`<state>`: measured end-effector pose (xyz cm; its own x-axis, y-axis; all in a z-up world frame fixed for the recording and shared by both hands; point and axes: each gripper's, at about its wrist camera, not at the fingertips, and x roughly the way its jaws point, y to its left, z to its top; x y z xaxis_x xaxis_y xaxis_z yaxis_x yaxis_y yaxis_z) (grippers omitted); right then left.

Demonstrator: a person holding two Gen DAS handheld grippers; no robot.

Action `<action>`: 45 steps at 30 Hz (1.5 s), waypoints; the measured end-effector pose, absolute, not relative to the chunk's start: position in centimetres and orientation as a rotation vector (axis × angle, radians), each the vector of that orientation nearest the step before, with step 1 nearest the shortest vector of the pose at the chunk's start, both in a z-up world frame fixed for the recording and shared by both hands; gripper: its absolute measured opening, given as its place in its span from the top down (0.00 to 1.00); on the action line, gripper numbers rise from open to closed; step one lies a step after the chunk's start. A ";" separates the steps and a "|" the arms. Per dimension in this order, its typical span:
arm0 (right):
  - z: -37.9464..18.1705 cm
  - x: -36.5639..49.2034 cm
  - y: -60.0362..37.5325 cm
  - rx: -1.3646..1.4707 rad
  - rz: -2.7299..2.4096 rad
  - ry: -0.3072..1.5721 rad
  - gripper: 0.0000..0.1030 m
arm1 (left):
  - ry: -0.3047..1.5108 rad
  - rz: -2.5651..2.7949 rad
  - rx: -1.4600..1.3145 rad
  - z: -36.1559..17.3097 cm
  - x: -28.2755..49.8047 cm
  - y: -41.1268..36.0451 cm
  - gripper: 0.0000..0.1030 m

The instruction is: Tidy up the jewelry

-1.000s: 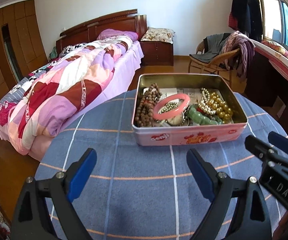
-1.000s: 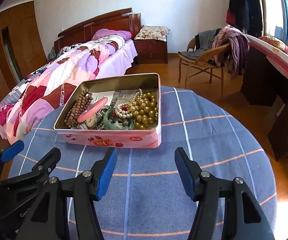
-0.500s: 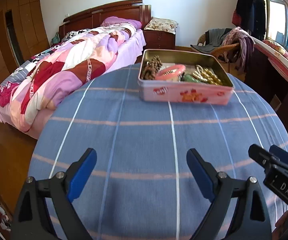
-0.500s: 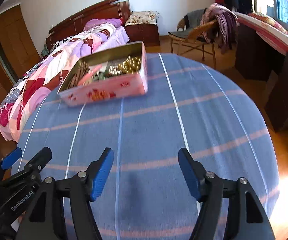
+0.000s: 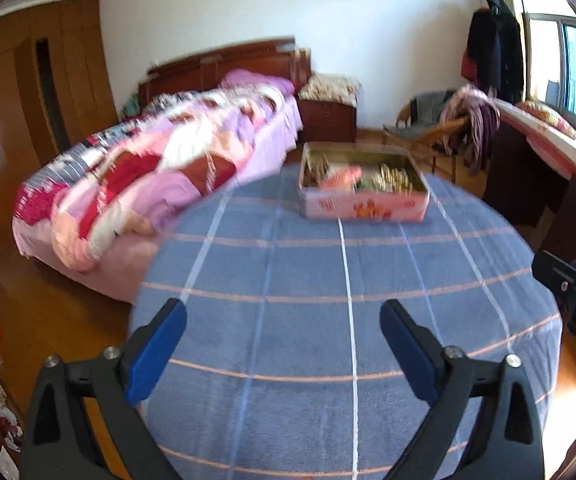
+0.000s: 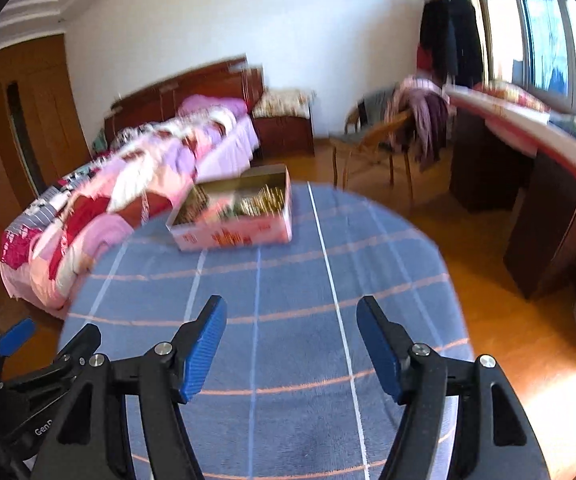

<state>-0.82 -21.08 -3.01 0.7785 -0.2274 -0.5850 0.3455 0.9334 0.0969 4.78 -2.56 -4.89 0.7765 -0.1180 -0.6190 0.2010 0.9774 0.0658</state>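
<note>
A pink tin box full of bead strings and bangles stands at the far side of a round table with a blue striped cloth. My left gripper hovers over the near part of the table, well short of the tin, its jaws opening wide with nothing between them. My right gripper is likewise over the near cloth, open and empty. In the left wrist view the right gripper shows at the right edge; in the right wrist view the left gripper shows at the lower left.
A bed with a pink patchwork quilt lies left of the table. A wicker chair with clothes and a dark desk stand to the right. Wooden floor surrounds the table.
Both grippers have pulled back and up from the tin, which now looks smaller and farther away. The left jaws have spread a little wider. The views are blurred by motion.
</note>
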 end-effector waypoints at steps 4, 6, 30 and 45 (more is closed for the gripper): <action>0.3 -2.8 -19.6 0.167 -0.308 0.495 0.21 | 0.555 -0.185 0.088 -1.8 2.7 -1.8 0.00; 1.7 -3.6 -19.0 0.154 -0.312 0.440 0.21 | 0.523 -0.180 0.082 -0.7 2.1 -1.6 0.00; 5.8 -5.4 -18.9 0.182 -0.333 0.268 0.16 | 0.419 -0.149 0.075 2.5 0.7 -0.9 0.00; 5.3 -5.3 -18.7 0.179 -0.329 0.278 0.16 | 0.403 -0.144 0.085 2.9 0.3 -1.3 0.00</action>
<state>-5.29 -18.74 5.33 0.9091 -0.2924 -0.2967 0.3413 0.9312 0.1280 0.34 -1.32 2.89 0.9100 -0.1223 -0.3961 0.1558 0.9863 0.0534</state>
